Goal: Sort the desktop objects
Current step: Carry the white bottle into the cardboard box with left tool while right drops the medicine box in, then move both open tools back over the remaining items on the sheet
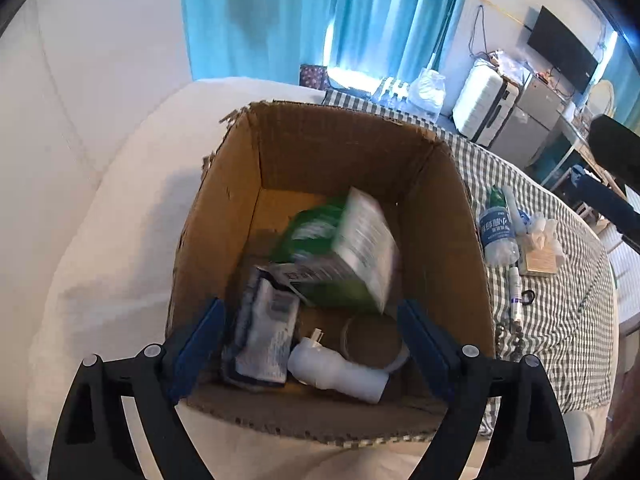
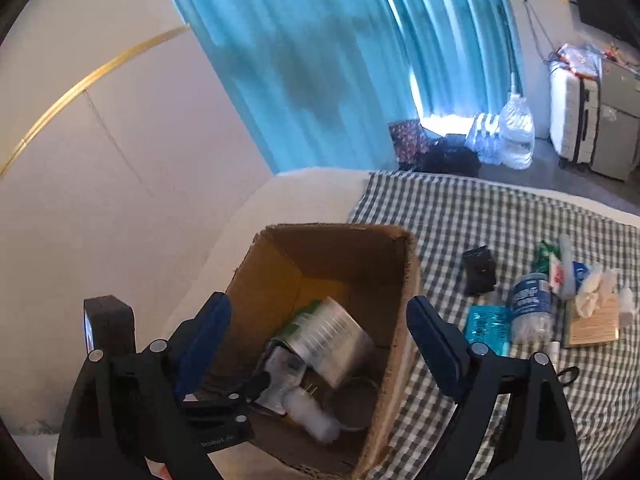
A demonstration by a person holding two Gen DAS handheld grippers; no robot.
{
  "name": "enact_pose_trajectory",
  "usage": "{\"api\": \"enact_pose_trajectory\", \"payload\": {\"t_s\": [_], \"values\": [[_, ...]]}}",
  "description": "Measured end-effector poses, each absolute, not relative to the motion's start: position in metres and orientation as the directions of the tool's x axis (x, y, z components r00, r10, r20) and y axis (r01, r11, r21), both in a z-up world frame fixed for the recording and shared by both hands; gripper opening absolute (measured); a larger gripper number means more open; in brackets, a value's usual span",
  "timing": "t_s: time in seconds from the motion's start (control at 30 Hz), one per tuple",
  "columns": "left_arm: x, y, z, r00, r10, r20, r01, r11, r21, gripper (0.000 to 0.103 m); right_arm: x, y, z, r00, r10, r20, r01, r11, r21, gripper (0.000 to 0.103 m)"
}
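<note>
Tumbling green carton [image 1: 352,256] inside cardboard box [image 1: 448,216]

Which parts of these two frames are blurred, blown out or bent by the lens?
Left wrist view: the green-and-white carton in the cardboard box is smeared by motion; window light burns out behind the blue curtain. Right wrist view: the same carton smears, and the fisheye bows the gold wall strip into an arc.

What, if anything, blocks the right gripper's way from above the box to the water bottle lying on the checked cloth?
Nothing visible does. The right gripper is open over the cardboard box; the water bottle lies in the open to its right, past a teal packet. Only the box's wall stands between.
</note>
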State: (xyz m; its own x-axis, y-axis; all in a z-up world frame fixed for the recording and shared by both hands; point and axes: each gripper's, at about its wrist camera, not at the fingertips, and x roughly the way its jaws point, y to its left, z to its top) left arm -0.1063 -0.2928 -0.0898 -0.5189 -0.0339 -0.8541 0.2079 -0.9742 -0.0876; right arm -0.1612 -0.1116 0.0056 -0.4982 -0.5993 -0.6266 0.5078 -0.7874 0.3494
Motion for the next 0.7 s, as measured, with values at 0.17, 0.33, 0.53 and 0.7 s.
{"api": "enact_pose_trajectory", "payload": {"t_s": [0.17, 0.33, 0.53, 0.7], "values": [[-0.088, -0.265, -0.071, -0.558, -0.068, -0.827, 0.195, -0.979, -0.051, 0.091, -0.140, -0.059, 0.012, -0.579, -0.540, -0.610, 0.461, -0.835, 0.302, 0.089], [-0.079, -0.209, -0.032, -0.630, -0.034, -0.776, 0.121, -0.991, -0.055, 0.097, -0.118, 0.009, 0.036, -0.692, -0.439, -0.573, 0.392, -0.895, 0.212, 0.089], [-0.061, -0.132, -0.012, -0.707, 0.079, -0.703, 0.032, -0.989, -0.144, 0.103, -0.085, 0.109, 0.057, -0.793, -0.339, -0.507, 0.270, -0.941, 0.206, 0.089], [-0.062, -0.081, -0.046, -0.660, 0.076, -0.747, 0.041, -0.990, -0.137, 0.103, -0.065, 0.168, 0.039, -0.810, -0.255, -0.528, 0.183, -0.966, 0.185, 0.089]]}}
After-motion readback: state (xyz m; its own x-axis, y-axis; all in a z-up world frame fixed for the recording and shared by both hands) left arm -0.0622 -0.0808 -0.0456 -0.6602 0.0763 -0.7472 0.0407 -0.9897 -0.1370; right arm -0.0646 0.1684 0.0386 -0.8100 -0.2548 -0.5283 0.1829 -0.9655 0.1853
